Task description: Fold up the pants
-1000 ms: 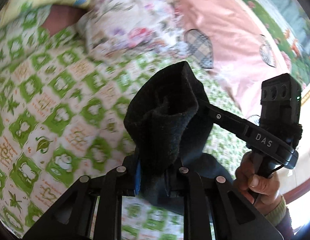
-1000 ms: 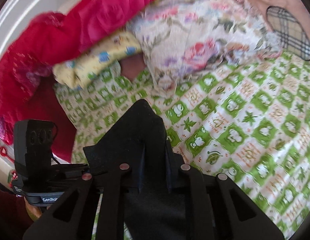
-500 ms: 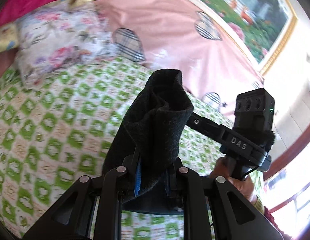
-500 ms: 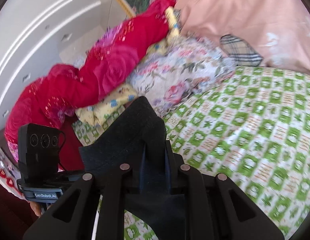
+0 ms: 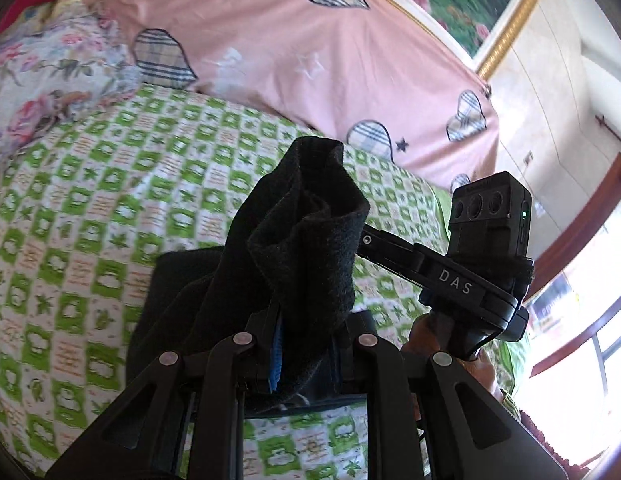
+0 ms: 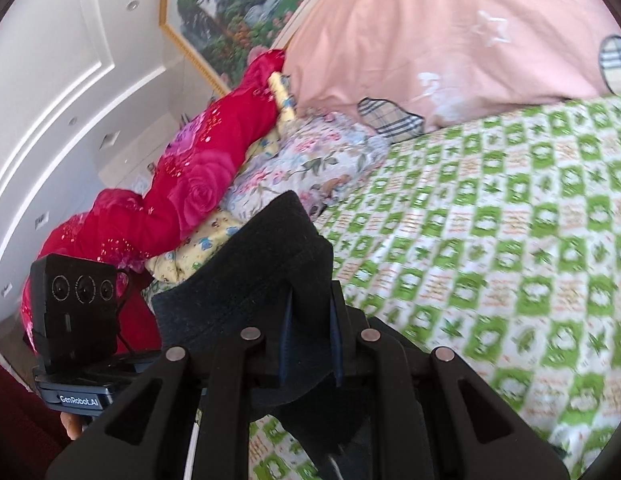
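The black pants [image 5: 298, 248] hang bunched between both grippers above the green-and-white checked bed sheet [image 5: 90, 200]. My left gripper [image 5: 304, 344] is shut on an edge of the pants. My right gripper [image 6: 310, 336] is shut on another part of the pants [image 6: 266, 264]. In the left wrist view the right gripper's body [image 5: 482, 256] shows to the right. In the right wrist view the left gripper's body [image 6: 74, 312] shows at the lower left. The lower part of the pants drapes down toward the sheet.
A pink quilt with plaid hearts [image 5: 310, 52] lies along the back of the bed. A floral pillow [image 6: 310, 160], a yellow cloth and a red rose-print blanket [image 6: 190, 192] are piled at the left. A framed painting [image 6: 238, 8] hangs on the wall. A window [image 5: 582, 340] is at the right.
Both grippers have lifted and tilted upward with the pants in them. The views now take in more of the pink quilt, the wall and the painting.
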